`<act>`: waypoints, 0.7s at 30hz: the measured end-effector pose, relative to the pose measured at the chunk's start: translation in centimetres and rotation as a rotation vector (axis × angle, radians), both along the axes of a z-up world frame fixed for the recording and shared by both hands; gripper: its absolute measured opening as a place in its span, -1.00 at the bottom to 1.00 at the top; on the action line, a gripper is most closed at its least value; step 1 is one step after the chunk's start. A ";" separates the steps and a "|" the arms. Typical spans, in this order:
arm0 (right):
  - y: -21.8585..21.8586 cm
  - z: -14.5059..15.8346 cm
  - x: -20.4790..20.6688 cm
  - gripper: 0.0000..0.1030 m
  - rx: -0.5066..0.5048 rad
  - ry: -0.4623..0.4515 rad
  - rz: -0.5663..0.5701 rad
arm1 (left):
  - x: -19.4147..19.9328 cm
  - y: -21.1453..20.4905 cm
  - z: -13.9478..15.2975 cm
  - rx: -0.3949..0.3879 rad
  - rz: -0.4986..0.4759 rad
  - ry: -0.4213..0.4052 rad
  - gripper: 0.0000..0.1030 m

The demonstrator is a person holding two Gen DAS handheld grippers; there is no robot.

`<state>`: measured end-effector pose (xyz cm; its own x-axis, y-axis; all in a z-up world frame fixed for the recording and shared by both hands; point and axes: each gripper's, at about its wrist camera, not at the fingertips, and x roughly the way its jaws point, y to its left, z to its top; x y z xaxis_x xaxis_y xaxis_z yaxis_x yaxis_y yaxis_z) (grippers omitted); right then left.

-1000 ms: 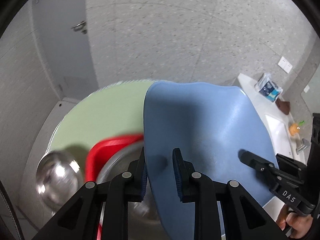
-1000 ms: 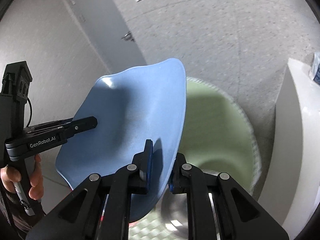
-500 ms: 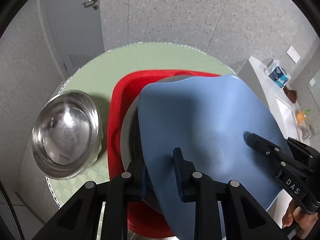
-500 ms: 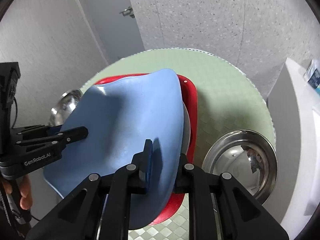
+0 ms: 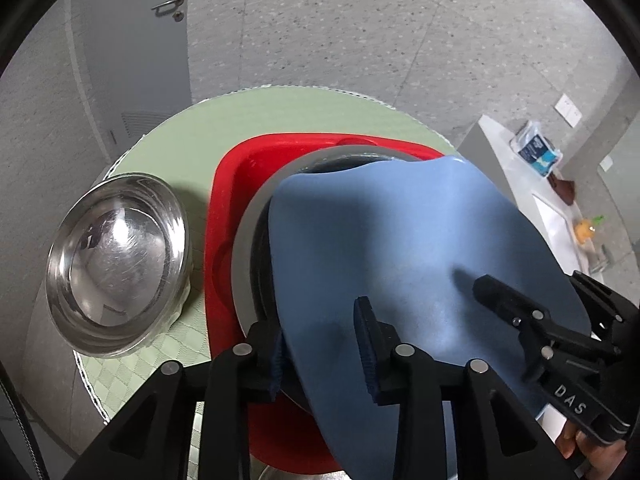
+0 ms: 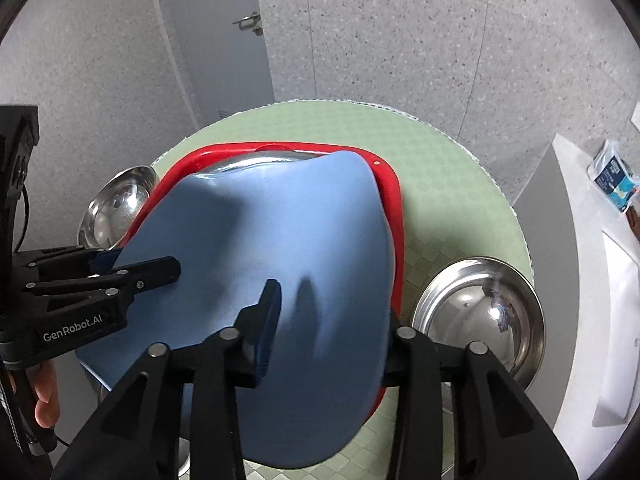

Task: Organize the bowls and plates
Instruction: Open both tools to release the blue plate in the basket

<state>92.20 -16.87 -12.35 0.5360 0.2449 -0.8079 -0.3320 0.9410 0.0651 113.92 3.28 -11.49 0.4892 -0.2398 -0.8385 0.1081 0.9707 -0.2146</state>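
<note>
Two grippers are set on one blue plate (image 5: 420,248) over a stack in a red tray (image 5: 224,208).

Both pairs of jaws have just been opening, and the plate's edges lie between them. On the left gripper (image 5: 320,344) the right finger (image 5: 366,344) is lifted clear of the plate's top, so its grip is loosened. On the right gripper (image 6: 328,324) the left finger (image 6: 266,320) is raised off the plate; its jaws are spread, with no pinch seen. Ahead of the fingers the plate is laid over a steel dish (image 5: 256,216) in the tray. One steel bowl (image 5: 116,264) is seen left of the left fingers, another bowl (image 6: 480,312) right of the right fingers, both on the green mat (image 6: 440,160).
</note>
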 end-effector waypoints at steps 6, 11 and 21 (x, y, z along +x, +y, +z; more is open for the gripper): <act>0.2 0.3 -0.6 -0.01 0.009 0.024 -0.001 | -0.4 0.9 0.4 -0.033 0.013 0.008 -0.23; -0.3 0.6 -0.6 0.06 0.003 0.023 0.011 | -1.1 1.1 1.1 -0.042 0.049 -0.022 -0.02; -1.5 0.5 0.2 0.12 0.028 0.007 0.019 | -3.2 2.6 2.3 -0.010 0.163 -0.068 0.28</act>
